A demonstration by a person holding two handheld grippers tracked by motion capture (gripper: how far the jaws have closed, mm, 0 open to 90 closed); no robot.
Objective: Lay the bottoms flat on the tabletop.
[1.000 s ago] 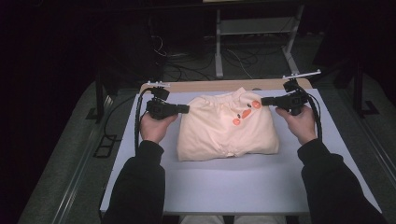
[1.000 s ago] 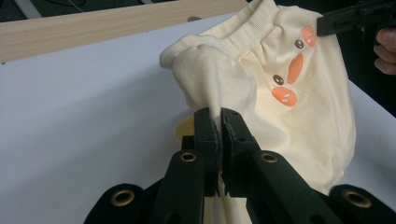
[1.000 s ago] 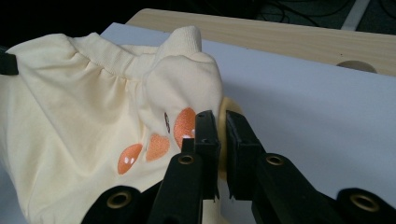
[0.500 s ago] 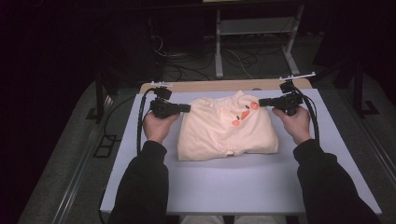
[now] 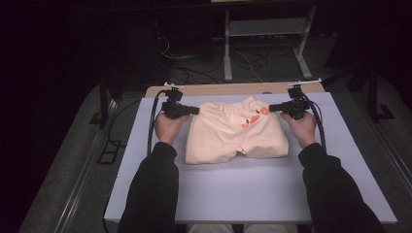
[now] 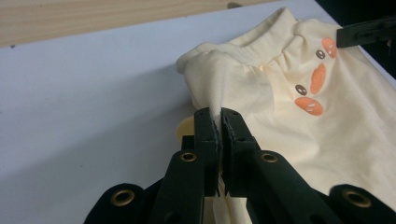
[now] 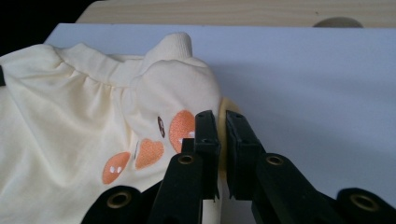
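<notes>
Dark room surrounds a pale lavender tabletop with a wooden strip at its far edge. Cream shorts lie centred, left gripper and right gripper each pinching a waistband corner.

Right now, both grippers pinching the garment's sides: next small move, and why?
Probably open both and let go. The left gripper and right gripper are each shut on an edge of the garment, which already lies spread nearly flat on the table.
</notes>
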